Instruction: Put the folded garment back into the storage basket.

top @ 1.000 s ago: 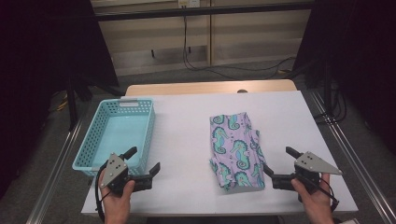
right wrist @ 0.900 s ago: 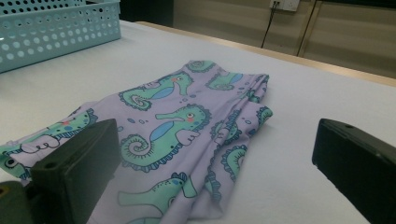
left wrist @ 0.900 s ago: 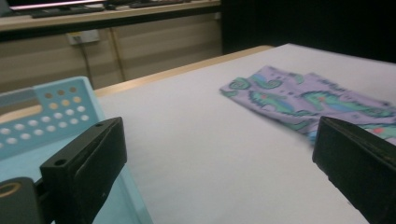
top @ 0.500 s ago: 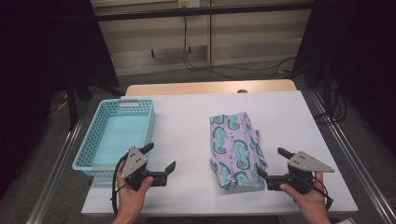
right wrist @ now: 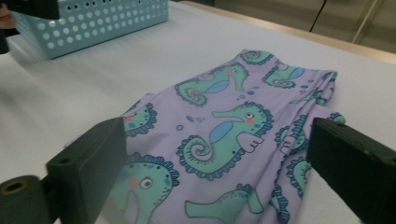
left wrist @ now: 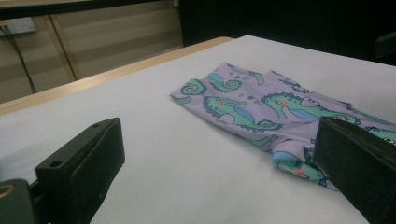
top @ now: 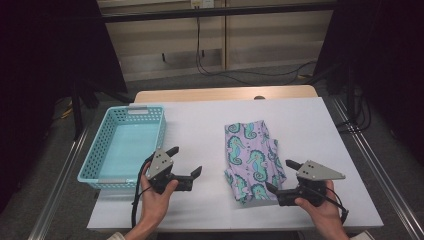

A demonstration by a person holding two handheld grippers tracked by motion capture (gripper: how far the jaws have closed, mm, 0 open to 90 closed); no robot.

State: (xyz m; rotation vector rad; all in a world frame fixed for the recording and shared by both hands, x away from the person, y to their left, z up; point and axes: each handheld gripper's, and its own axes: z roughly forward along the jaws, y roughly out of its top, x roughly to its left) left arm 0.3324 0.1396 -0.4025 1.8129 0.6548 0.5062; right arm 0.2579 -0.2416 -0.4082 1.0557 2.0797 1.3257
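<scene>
Left tongs [top: 186, 162] agape beside basket [top: 125, 145], bare table [top: 200, 130], cloth [top: 252, 160] near right tongs [top: 280, 176]

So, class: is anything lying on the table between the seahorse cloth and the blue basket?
Nothing visible does. Bare white table separates the seahorse cloth from the blue basket. The left gripper, jaws open, hovers near the basket's front corner.

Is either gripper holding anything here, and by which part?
Nothing is held. The left gripper and right gripper are both open, near the folded lilac seahorse-print cloth.
</scene>
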